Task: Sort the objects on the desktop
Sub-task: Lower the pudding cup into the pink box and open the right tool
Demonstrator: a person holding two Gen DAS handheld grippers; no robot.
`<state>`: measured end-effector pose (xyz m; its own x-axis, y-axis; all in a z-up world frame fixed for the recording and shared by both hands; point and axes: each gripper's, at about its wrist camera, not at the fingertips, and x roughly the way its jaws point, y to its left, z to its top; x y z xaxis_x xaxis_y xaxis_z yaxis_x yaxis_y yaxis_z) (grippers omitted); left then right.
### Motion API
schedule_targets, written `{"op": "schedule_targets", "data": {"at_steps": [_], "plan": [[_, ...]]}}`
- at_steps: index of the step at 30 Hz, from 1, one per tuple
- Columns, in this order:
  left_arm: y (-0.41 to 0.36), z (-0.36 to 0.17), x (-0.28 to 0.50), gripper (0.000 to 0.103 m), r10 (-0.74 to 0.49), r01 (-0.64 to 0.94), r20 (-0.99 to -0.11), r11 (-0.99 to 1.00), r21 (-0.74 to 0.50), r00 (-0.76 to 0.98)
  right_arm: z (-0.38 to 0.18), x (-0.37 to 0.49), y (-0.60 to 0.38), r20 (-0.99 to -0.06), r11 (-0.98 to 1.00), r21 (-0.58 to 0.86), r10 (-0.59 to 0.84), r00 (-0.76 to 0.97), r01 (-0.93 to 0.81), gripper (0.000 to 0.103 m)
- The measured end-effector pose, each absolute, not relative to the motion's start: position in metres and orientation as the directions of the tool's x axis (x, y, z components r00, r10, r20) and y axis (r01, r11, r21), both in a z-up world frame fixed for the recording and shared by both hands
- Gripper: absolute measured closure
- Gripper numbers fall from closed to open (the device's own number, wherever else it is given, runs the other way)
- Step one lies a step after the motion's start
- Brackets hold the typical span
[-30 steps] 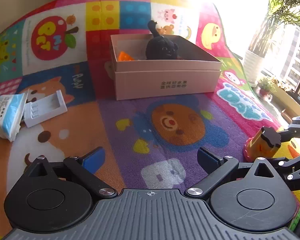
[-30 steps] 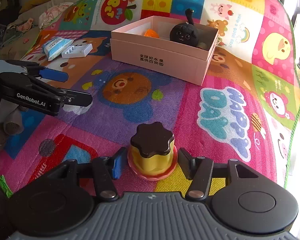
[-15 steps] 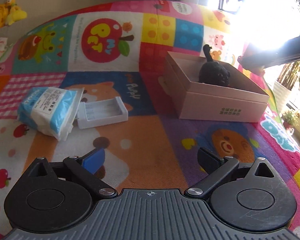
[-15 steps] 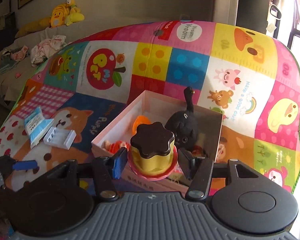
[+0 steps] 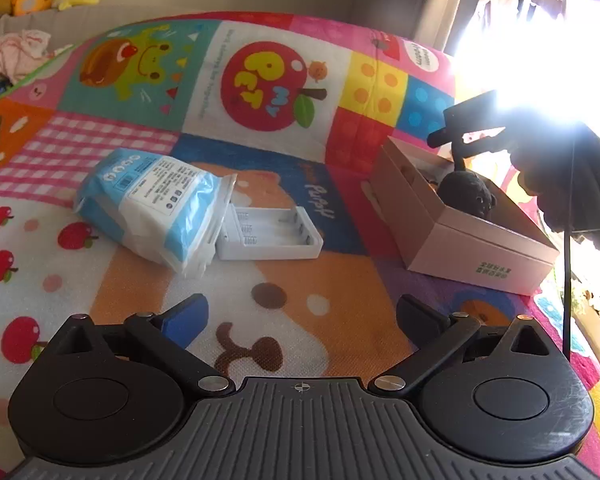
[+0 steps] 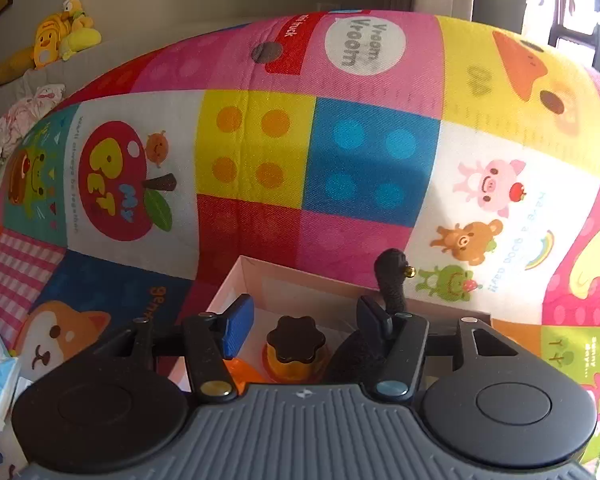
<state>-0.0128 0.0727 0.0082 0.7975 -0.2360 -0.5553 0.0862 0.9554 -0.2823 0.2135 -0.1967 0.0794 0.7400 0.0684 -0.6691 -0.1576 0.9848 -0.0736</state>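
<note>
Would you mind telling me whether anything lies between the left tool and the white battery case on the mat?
Nothing visible does: only bare mat lies between the open left tool and the white battery case. The tissue pack leans on its left end, though, crowding a grip there.

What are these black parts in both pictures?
No robot: a person holds a two-finger gripper in each hand, each with a fisheye camera looking along its fingers. One picture is from the left gripper, open and empty above a colourful play mat. On it lie a blue-and-white tissue pack, a white plastic battery case and an open pink cardboard box. The other is from the right gripper, open over that box, where a yellow toy pudding with a dark brown top sits beside a black plush cat.
</note>
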Motion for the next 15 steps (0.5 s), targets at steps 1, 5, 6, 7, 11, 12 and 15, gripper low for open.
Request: {"op": "schedule_targets", "data": {"at_steps": [1,5,6,7,11,12,15], "plan": [[0.074,0.008,-0.013,0.0,-0.239,0.086,-0.554,0.954,-0.287,0.798,0.08,0.212,-0.201,-0.665,0.985,-0.085,0.055,0.744,-0.149,0.046],[0.073,0.008,-0.014,0.0,-0.243,0.095,-0.55,0.954,-0.284,0.799,0.067,0.215,-0.229,-0.719,0.993,-0.072,0.012,0.695,-0.091,0.046],[0.073,0.008,-0.015,0.0,-0.244,0.098,-0.549,0.955,-0.281,0.8,0.06,0.215,-0.234,-0.737,0.994,-0.07,0.004,0.676,-0.081,0.048],[0.072,0.009,-0.015,0.0,-0.243,0.099,-0.548,0.955,-0.279,0.8,0.056,0.214,-0.238,-0.749,0.995,-0.048,0.02,0.662,-0.083,0.048],[0.07,0.008,-0.015,0.0,-0.238,0.098,-0.553,0.958,-0.271,0.799,0.052,0.196,-0.245,-0.784,0.987,0.107,0.158,0.6,-0.119,0.048],[0.069,0.008,-0.015,0.0,-0.237,0.098,-0.555,0.958,-0.268,0.798,0.053,0.19,-0.243,-0.784,0.982,0.122,0.186,0.592,-0.146,0.048],[0.068,0.007,-0.014,0.0,-0.235,0.097,-0.56,0.96,-0.264,0.794,0.055,0.179,-0.236,-0.777,0.981,0.084,0.173,0.605,-0.173,0.048]]}}
